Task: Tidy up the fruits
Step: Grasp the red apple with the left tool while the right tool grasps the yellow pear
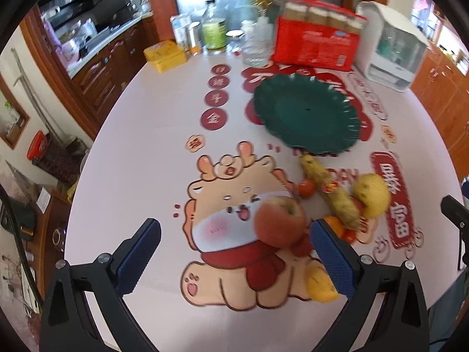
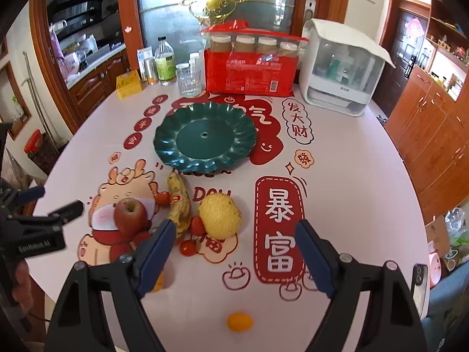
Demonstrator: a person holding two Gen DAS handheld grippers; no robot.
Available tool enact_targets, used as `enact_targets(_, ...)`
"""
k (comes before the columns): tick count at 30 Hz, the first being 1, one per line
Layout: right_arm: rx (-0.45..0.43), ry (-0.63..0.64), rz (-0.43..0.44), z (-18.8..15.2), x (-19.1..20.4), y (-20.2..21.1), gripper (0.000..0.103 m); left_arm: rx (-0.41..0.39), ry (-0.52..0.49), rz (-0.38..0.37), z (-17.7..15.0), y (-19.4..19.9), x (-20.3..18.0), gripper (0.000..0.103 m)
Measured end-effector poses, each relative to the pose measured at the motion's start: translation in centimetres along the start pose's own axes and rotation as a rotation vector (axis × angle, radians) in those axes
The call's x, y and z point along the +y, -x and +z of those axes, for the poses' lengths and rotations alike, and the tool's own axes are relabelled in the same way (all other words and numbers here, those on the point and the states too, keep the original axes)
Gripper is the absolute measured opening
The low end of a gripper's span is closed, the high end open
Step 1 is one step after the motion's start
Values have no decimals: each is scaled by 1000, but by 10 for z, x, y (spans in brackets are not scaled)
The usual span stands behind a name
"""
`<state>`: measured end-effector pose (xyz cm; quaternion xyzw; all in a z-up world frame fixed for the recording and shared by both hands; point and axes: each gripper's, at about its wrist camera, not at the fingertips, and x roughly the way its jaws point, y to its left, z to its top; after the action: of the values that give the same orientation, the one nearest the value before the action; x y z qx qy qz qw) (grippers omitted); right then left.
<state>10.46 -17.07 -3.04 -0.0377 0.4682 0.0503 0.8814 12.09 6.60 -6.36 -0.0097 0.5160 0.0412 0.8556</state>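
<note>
A dark green scalloped plate point(image 2: 205, 136) stands empty mid-table; it also shows in the left wrist view point(image 1: 306, 114). In front of it lie a red apple point(image 2: 130, 212), a spotted banana point(image 2: 178, 202), a yellow pear point(image 2: 219, 215), small red tomatoes point(image 2: 187, 247) and a small orange fruit point(image 2: 239, 321). My left gripper point(image 1: 234, 231) is open, and the apple point(image 1: 280, 221) sits just inside its right finger. My right gripper point(image 2: 234, 234) is open and empty, hovering near the pear. The left gripper point(image 2: 52, 209) shows beside the apple in the right wrist view.
At the back stand a red pack of jars point(image 2: 249, 67), a white appliance point(image 2: 343, 73), a glass point(image 2: 189, 80), bottles point(image 2: 164, 61) and a yellow box point(image 2: 129, 85). The round table's edge point(image 2: 404, 176) curves on the right, with wooden cabinets point(image 2: 433, 135) beyond.
</note>
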Motion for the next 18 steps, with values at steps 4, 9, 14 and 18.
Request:
enact_targets(4, 31, 22, 5, 4, -1, -24, 78, 39, 49, 31, 6, -22, 21, 101)
enact_targets(9, 80, 28, 32, 7, -3, -52, 78, 93, 75, 24, 5, -43, 33, 101)
enact_targets(14, 132, 40, 66, 8, -2, -81, 78, 153, 50, -22, -1, -65, 20, 101)
enact_targets(18, 185, 31, 110, 6, -3, -105, 78, 200, 45, -60, -1, -83, 5, 101)
